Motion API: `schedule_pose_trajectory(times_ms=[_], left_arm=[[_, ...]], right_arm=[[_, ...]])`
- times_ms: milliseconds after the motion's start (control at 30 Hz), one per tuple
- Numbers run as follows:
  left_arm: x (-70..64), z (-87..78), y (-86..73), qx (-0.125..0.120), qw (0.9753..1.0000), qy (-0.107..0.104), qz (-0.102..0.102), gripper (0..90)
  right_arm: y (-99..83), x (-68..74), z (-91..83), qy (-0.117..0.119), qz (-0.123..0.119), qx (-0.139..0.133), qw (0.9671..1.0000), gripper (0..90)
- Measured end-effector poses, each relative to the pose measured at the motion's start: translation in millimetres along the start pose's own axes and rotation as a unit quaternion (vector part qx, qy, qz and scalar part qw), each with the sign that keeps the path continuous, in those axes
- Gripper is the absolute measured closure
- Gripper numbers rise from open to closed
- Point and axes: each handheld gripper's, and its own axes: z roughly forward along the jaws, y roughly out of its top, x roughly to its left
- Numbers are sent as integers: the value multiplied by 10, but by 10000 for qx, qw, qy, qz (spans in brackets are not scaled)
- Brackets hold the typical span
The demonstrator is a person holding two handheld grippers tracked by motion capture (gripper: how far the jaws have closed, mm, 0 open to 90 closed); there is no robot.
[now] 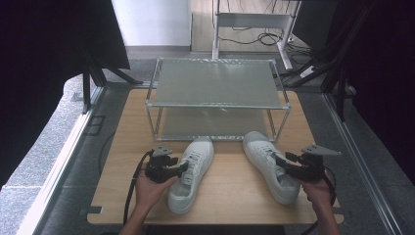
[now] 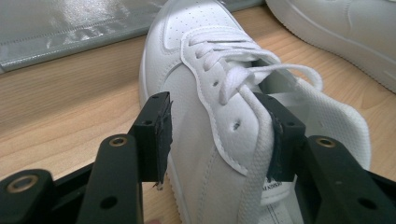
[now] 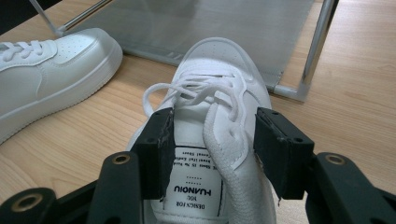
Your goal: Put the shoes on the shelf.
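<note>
Two white lace-up sneakers lie on the wooden table, toes toward a rack. My left gripper [image 1: 183, 169] [image 2: 219, 135] is open, its jaws straddling the outer side wall of the left sneaker [image 1: 195, 164] [image 2: 201, 93], one jaw outside and one in the shoe's opening. My right gripper [image 1: 280, 161] [image 3: 217, 144] is open too, straddling the side wall of the right sneaker [image 1: 262, 152] [image 3: 219, 79], one jaw over the printed insole and one outside. Small gaps show beside the pads. A hand holds each gripper.
A two-shelf metal rack [image 1: 215, 105] with grey mesh shelves stands at the back of the table [image 1: 230, 196]; its lower shelf [image 3: 210, 23] lies just past the toes. Each gripper view also shows the other sneaker. Black frames flank the table.
</note>
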Motion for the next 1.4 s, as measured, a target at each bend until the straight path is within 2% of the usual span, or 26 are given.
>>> schedule_pose_trajectory(times_ms=[100, 200, 400, 533, 700, 900, 1000, 1033, 1100, 1167, 1400], left_arm=[[-55, 52, 8, 100, 9997, 189, 149, 518], [-69, 112, 2, 201, 9989, 370, 185, 566], [-69, 135, 6, 178, 9992, 357, 73, 640], [-60, 140, 9, 182, 9992, 350, 25, 667], [-55, 145, 5, 176, 9991, 386, 28, 707], [-27, 141, -15, 101, 9992, 387, -52, 753], [25, 128, -38, 12, 9994, 304, -169, 773], [55, 120, -51, -29, 9995, 240, -201, 775], [128, 104, -74, -108, 9992, 38, -392, 778], [173, 93, -88, -176, 9987, -60, -484, 782], [149, 91, -101, -289, 9989, -28, -381, 810]], right_arm=[[-2, -7, 10, -50, 32, 24, 10000, 485], [-6, -7, 27, -143, 4, 78, 9999, 485], [12, -2, 109, -335, -267, 317, 9986, 524], [25, 11, 197, -592, -541, 654, 9946, 573], [65, -50, 248, -565, -644, 827, 9929, 615], [65, -81, 382, -857, -881, 1205, 9851, 741], [56, -131, 376, -795, -753, 1159, 9872, 783], [51, -143, 373, -784, -728, 1129, 9878, 797], [42, -169, 366, -760, -671, 1083, 9889, 821], [38, -187, 363, -717, -613, 1039, 9901, 835], [22, -243, 343, -534, -337, 898, 9940, 848]])
